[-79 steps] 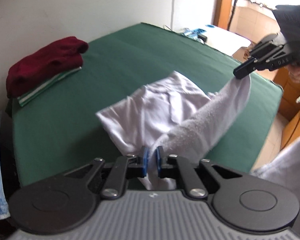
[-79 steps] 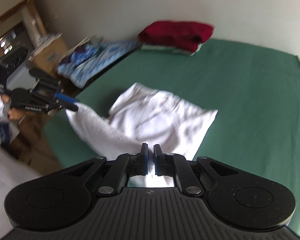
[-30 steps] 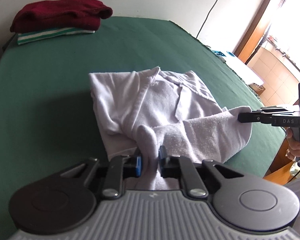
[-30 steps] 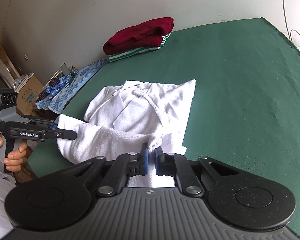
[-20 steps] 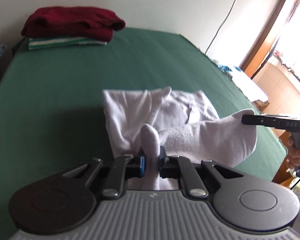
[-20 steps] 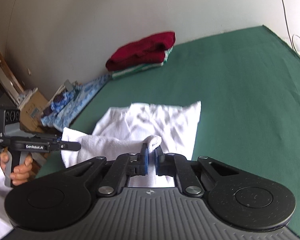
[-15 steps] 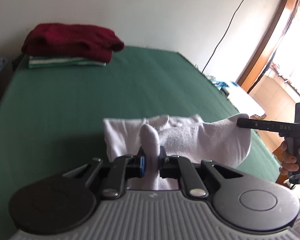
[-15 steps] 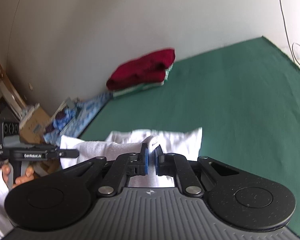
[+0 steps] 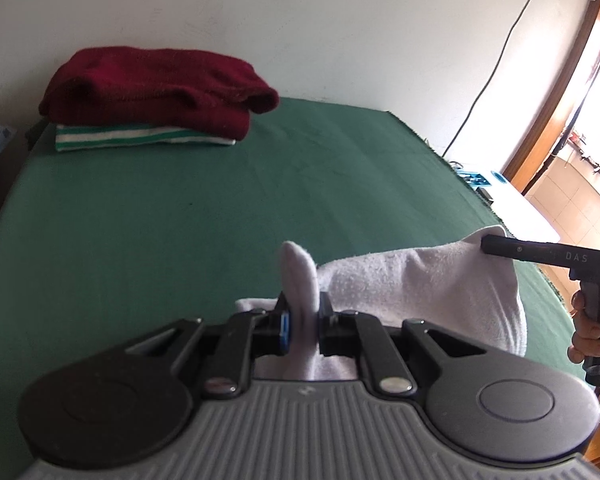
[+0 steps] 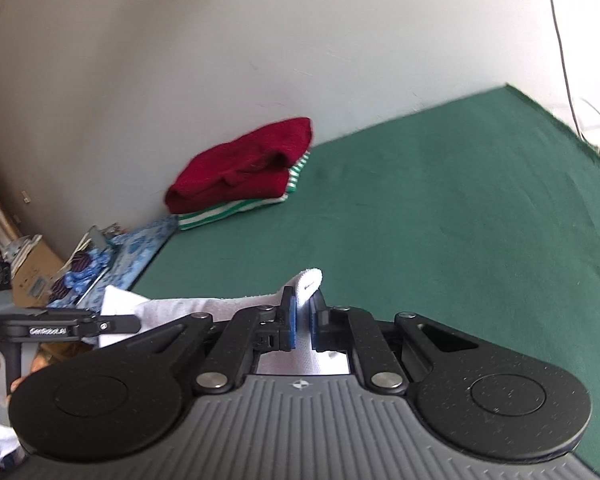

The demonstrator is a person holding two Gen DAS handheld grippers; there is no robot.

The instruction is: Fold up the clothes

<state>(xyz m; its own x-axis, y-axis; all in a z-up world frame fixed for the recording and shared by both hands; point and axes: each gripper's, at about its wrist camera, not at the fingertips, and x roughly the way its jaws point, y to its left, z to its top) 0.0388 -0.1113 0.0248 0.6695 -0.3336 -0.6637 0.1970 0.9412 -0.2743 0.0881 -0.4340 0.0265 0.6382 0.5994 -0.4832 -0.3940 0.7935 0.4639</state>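
A white garment (image 9: 412,284) is held up between both grippers above the green table (image 9: 204,208). My left gripper (image 9: 300,322) is shut on one corner, a fold of cloth sticking up between its fingers. In the left wrist view the right gripper (image 9: 490,242) pinches the other corner at the right. My right gripper (image 10: 304,318) is shut on white cloth too, and its view shows the left gripper (image 10: 134,322) holding the garment (image 10: 188,306) at the left. The rest of the garment is hidden under the gripper bodies.
A folded dark red sweater (image 9: 156,88) lies on a green-and-white striped garment (image 9: 140,136) at the table's far left corner by the wall. Blue patterned cloth (image 10: 132,256) and a cardboard box (image 10: 32,276) sit beyond the table's left edge. A doorway (image 9: 572,120) opens to the right.
Both grippers have lifted the held edge of the white garment up and tilted toward the far wall. The part lying flat on the table has dropped out of sight below the grippers.
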